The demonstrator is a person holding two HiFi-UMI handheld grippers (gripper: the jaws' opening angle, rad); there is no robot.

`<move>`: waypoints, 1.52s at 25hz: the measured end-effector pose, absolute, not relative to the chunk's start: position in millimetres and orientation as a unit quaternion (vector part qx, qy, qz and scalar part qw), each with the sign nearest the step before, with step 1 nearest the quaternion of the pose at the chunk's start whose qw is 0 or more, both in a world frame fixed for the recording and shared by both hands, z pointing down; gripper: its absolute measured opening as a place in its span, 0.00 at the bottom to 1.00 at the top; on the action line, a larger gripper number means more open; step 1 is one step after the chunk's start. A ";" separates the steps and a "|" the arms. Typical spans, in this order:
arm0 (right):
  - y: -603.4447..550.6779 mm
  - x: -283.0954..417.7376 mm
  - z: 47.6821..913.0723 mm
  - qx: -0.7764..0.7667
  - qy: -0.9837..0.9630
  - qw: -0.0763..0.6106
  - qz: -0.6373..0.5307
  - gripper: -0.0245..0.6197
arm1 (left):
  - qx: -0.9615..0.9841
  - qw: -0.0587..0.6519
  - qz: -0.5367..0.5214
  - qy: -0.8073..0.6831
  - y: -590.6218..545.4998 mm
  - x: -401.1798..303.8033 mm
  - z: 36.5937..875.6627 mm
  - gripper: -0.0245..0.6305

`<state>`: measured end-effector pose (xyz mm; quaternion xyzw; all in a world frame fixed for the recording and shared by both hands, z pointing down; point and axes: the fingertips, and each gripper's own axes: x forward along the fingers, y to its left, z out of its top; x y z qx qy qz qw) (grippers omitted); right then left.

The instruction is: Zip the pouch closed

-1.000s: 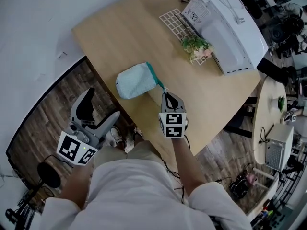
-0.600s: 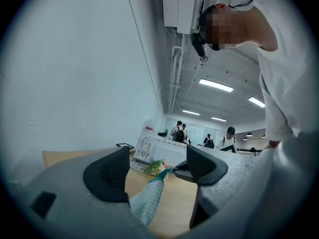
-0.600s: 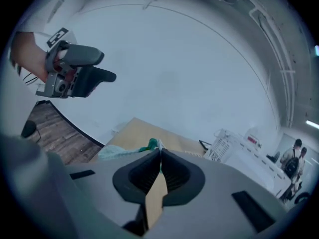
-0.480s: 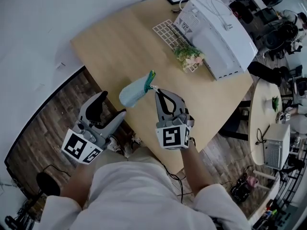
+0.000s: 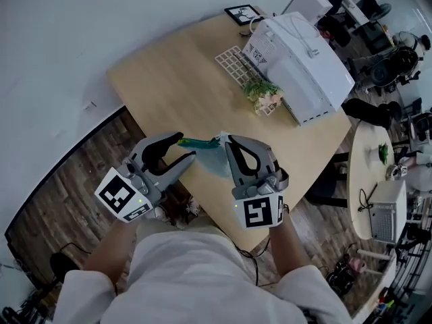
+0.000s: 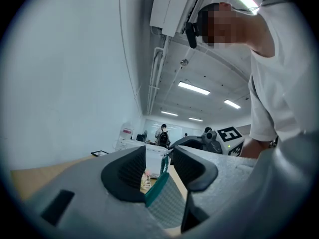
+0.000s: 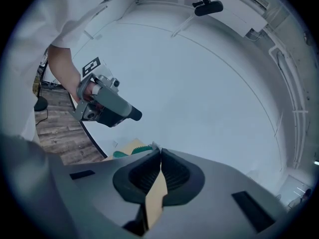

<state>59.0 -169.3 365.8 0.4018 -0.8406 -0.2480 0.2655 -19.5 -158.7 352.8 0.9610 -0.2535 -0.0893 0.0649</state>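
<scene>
Pouch [image 5: 210,159] is up off the table [image 5: 169,73], hanging btwn the two grippers above the table's near edge. R gripper [image 5: 228,140] has its jaws pressed together on the pouch's teal zip end. L gripper [image 5: 185,146] jaws are closing w/ the teal edge btwn them, pads not clamped on it (a gap shows in the left gripper view).

Table is light wood, one corner toward the person. At the far side sits a big white machine [image 5: 297,59], w/ a white wire grid [image 5: 235,54] lying flat just beside it and a small bunch of flowers [image 5: 264,93] at the grid's near end. A black-framed picture [image 5: 240,12] lies at the far edge. Dark wood-plank floor [image 5: 61,181] on the left, white wall [image 5: 61,32] beyond it. Round pale table [image 5: 368,154] off to the right w/ a white box [image 5: 388,211] on it. Strip lights [image 6: 194,87] run along the ceiling.
</scene>
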 end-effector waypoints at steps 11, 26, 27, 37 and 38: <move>-148.1 44.7 356.6 0.395 -0.847 0.250 -0.252 0.05 | 0.976 0.049 -0.083 -0.197 -144.3 7.1 337.8 0.25; -115.6 42.1 339.0 0.338 -0.847 0.272 -0.308 0.05 | 0.993 0.099 -0.024 -0.060 -130.6 34.4 326.9 0.17; -114.5 42.6 339.6 0.334 -0.846 0.275 -0.310 0.05 | 0.993 0.100 -0.019 -0.052 -128.7 36.5 327.5 0.16; -98.8 43.5 347.8 0.293 -0.847 0.305 -0.322 0.05 | 0.991 0.130 0.012 0.007 -111.5 45.7 340.9 0.15; -97.2 43.7 348.2 0.293 -0.848 0.305 -0.321 0.05 | 0.991 0.130 0.014 0.007 -109.9 46.0 341.2 0.15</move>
